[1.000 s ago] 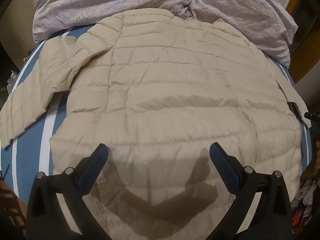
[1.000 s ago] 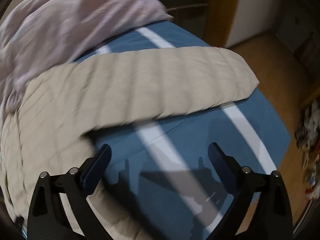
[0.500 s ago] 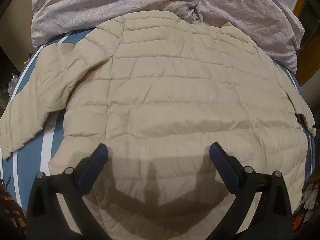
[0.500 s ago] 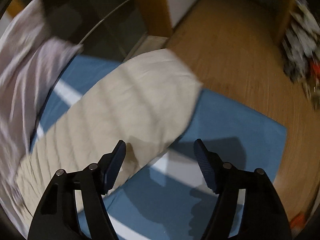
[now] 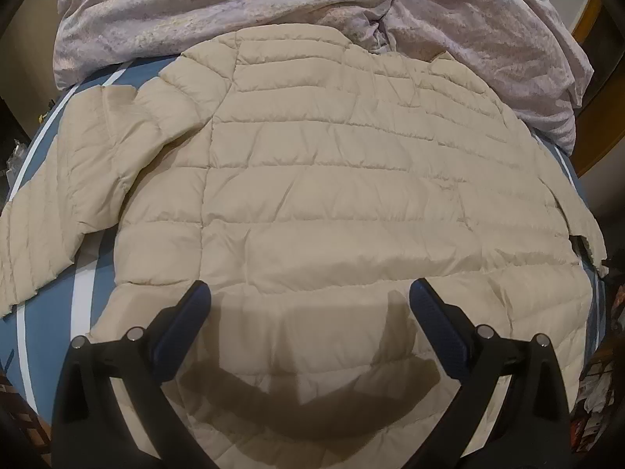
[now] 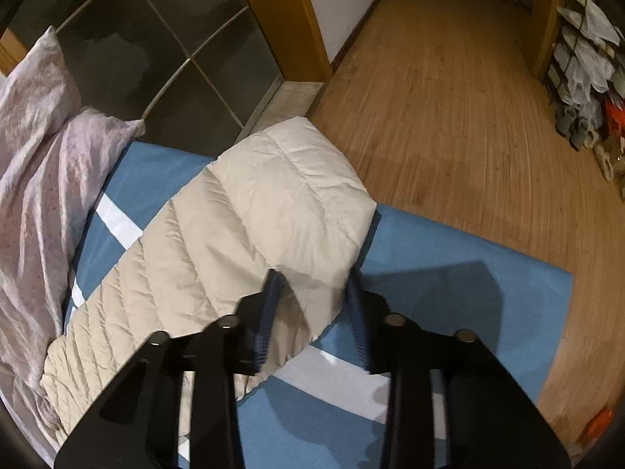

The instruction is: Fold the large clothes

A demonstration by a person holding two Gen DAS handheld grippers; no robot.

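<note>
Black gripper frames (image 5: 308,297) with silver screws carry dark-blue ribbed fingers (image 5: 183,328).

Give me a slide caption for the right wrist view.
Right gripper closing its fingers on the beige jacket sleeve's cuff over the blue bedsheet.

The beige quilted puffer jacket (image 5: 332,195) covers most of the blue white-striped bedsheet (image 6: 449,273), leaving bare strips along the edges. A crumpled lilac floral duvet (image 5: 234,8) blocks the far side, touching the collar. Beyond the sleeve's cuff (image 6: 297,187) lies open wooden floor (image 6: 449,97); a cluttered shoe rack (image 6: 586,70) stands well apart.
</note>
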